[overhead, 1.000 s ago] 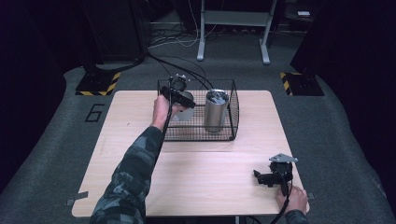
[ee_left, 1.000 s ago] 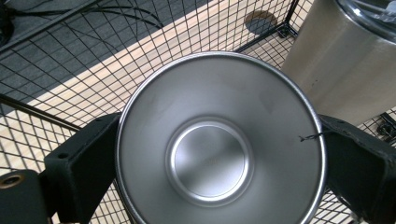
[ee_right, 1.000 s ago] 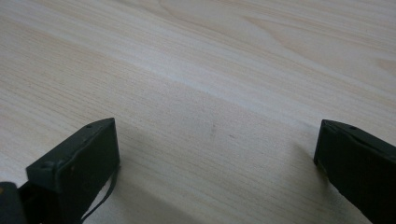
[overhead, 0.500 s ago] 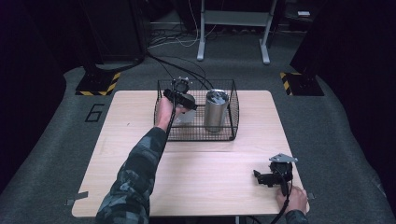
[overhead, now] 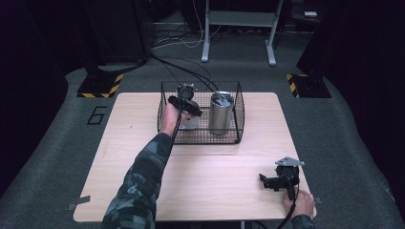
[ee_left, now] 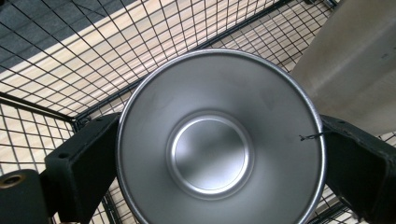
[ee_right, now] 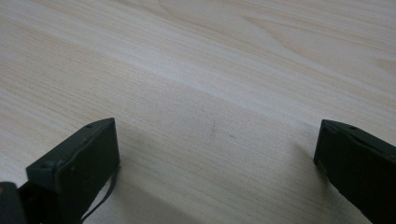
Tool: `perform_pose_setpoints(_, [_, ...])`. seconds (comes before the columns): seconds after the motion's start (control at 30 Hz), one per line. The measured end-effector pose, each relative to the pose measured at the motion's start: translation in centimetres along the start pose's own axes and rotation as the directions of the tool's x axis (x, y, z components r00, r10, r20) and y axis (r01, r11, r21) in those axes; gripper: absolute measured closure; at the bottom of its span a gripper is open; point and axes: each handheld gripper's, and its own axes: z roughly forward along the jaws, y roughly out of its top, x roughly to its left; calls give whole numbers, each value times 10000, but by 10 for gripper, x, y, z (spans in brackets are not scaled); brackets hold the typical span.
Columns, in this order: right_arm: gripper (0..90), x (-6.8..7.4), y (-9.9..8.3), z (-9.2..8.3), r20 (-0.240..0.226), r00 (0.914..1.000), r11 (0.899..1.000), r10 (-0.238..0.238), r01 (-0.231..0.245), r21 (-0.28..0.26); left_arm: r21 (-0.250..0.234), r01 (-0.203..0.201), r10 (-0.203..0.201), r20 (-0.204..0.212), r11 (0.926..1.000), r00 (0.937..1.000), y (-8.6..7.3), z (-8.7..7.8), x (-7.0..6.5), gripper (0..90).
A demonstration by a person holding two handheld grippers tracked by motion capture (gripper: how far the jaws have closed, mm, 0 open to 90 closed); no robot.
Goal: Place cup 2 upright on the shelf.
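A short steel cup (ee_left: 210, 93) sits between the two black jaws of my left gripper (ee_left: 219, 140), which press on its rim from both sides; I look straight into its open mouth. From the high view, the left gripper (overhead: 184, 102) holds this cup (overhead: 190, 122) inside the left half of a black wire basket (overhead: 200, 139). A tall steel tumbler (overhead: 220, 112) stands upright in the basket's right half, close beside the cup. My right gripper (overhead: 268, 181) rests low on the table near its front right corner, open, with bare wood between its jaws (ee_right: 215, 133).
The basket stands at the middle back of the wooden table (overhead: 143, 191). Black cables (overhead: 191, 71) run from the basket area to the floor behind. A metal stand (overhead: 239, 28) and dark equipment lie beyond the table.
The left hand with the cup has sunk slightly lower into the basket. The right gripper has not moved.
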Motion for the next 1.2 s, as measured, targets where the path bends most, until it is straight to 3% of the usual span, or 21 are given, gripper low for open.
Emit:
perform_pose_setpoints(0.43, [0,-1,0,0,-8,10000,10000,-81,81,9,149,292,-292,22,9995,9996,-1,6,2,58])
perform_pose_setpoints(0.7, [0,-1,0,0,-12,10000,10000,-83,83,11,-3,419,-419,-183,9991,9990,-1,6,3,52])
perform_pose_setpoints(0.87, [0,0,0,0,-34,10000,10000,0,0,-17,-427,235,-252,-398,9988,9989,2,-5,2,3])
perform_pose_setpoints(1.03, [0,0,0,0,-38,10000,10000,-37,38,27,-900,508,-523,-143,9946,9985,4,-18,1,3])
perform_pose_setpoints(1.2, [0,0,0,0,-29,10000,10000,-55,55,19,-1140,302,-297,65,9930,9995,3,-36,2,3])
